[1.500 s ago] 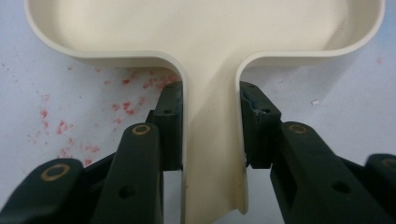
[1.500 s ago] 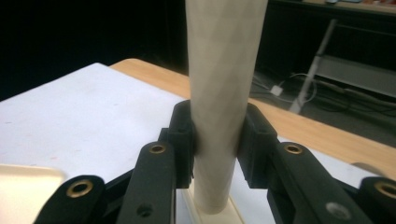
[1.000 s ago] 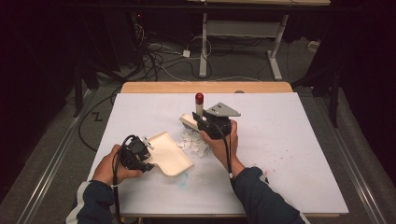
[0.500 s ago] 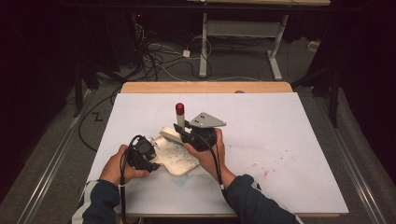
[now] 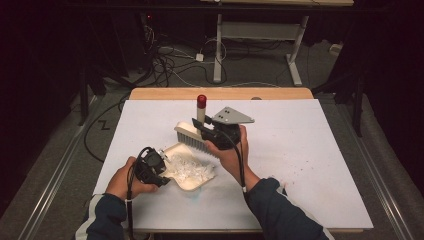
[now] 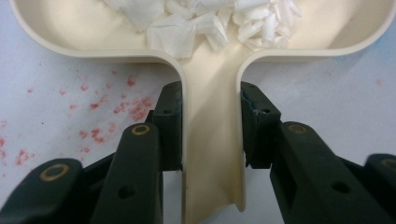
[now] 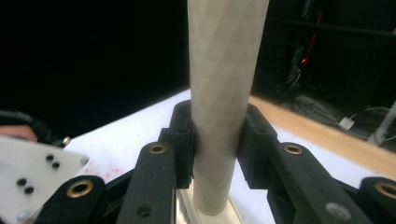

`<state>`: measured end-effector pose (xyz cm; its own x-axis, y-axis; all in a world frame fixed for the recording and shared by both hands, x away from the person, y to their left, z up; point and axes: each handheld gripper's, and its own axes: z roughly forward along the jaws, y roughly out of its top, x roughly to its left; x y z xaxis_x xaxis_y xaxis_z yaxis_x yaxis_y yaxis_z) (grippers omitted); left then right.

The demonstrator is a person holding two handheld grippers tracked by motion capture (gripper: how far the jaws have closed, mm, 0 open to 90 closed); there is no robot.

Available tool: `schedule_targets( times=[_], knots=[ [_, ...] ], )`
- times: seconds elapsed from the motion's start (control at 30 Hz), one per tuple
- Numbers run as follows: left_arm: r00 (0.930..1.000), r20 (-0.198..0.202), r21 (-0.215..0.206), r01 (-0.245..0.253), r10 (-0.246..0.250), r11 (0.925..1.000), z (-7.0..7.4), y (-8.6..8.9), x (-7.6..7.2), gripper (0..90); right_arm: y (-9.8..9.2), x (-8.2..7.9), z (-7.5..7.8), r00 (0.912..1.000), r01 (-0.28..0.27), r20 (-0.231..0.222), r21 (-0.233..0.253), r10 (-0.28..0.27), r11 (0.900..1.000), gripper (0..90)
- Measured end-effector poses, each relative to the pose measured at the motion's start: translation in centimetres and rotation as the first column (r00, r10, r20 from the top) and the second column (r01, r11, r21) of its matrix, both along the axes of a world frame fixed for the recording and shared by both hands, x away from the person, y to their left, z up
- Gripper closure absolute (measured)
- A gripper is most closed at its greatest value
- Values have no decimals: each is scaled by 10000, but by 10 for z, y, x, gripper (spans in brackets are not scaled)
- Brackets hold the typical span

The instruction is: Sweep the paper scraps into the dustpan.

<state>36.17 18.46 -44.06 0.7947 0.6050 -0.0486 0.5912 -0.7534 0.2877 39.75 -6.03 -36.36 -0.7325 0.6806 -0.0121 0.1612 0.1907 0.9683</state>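
In the high view the left hand-held gripper sits near the front of the white bench, and a cream dustpan reaches out ahead of it and to its right, with a heap of white paper scraps lying in the pan. The right hand-held gripper is just beyond the dustpan's far edge, holding a hand brush whose red-tipped handle stands upright above it while the bristle head hangs below and to its left, close over the pan's far rim; whether the bristles touch the pan is hard to judge from here. In the left gripper view the jaws are closed partway, their pads pressed against both sides of the dustpan's narrow cream handle, which runs straight out between them to the pan, where the paper scraps lie just past the fingertips; faint red specks mark the bench to the left of the jaws. In the right gripper view the jaws clamp the pale, faceted brush handle from both sides, and it rises upright between them.
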Motion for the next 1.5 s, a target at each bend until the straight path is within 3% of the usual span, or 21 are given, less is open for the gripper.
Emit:
schedule_targets(
  times=[0.17, 0.23, 0.27, 0.33, 0.4, 0.43, 0.6, 0.73, 0.8, 0.93, 1.03, 1.07, 1.27, 1.37, 1.5],
  knots=[
    [10000, -18, 158, 11, -11, 9999, -2, 2, -2, 630, -18, -5, 8, 9996, 199, 207, -213, -195, 9996, 713],
    [10000, -42, 100, -26, 26, 9999, -2, 3, -3, 630, -39, -10, 10, 9988, 373, 342, -388, -360, 9985, 713],
    [10000, -51, 91, -55, 55, 9999, -2, 3, -4, 630, -39, -10, 10, 9988, 373, 342, -388, -360, 9985, 713],
    [10000, -74, 113, -65, 66, 9999, -3, 4, -4, 631, -63, -14, 5, 9987, 500, 58, -505, -497, 9975, 713],
    [9999, -93, 144, -95, 96, 9999, -4, 3, -5, 631, -70, -16, 2, 9982, 585, -74, -542, -590, 9968, 713],
    [9999, -115, 156, -102, 104, 9998, -5, 3, -5, 631, -82, -18, -4, 9969, 733, -237, -853, -756, 9937, 713],
    [9996, -152, 183, -219, 221, 9996, -5, 1, -5, 631, -93, -27, -19, 9936, 973, -438, -1404, -1044, 9853, 713],
    [9990, -224, 152, -391, 395, 9991, -5, -1, -5, 631, -83, -35, -26, 9961, 590, -558, -1480, -679, 9872, 712],
    [9985, -279, 105, -475, 478, 9988, -4, -2, -5, 631, -72, -43, -26, 9978, 430, -422, -1667, -507, 9851, 712],
    [9979, -308, 106, -562, 565, 9984, -5, -4, -4, 631, -43, -54, -25, 9978, -266, -646, -1467, 173, 9888, 713],
    [9985, -227, 266, -489, 495, 9984, -5, -7, -5, 631, -30, -55, -25, 9978, -368, -602, -1477, 281, 9883, 713],
    [9986, -208, 268, -488, 493, 9984, -4, -7, -5, 631, -17, -54, -25, 9981, -442, -481, -1456, 376, 9884, 713],
    [9992, -198, 172, -340, 344, 9993, -4, -6, -6, 631, 12, -49, -23, 9946, -954, -537, -1319, 890, 9867, 713],
    [9993, -208, 136, -305, 308, 9994, -4, -5, -6, 631, 18, -47, -22, 9946, -982, -464, -1326, 928, 9863, 713],
    [9992, -248, 111, -316, 319, 9994, -4, -4, -7, 631, 13, -42, -16, 9967, -766, -349, -1203, 729, 9898, 712]
  ],
)
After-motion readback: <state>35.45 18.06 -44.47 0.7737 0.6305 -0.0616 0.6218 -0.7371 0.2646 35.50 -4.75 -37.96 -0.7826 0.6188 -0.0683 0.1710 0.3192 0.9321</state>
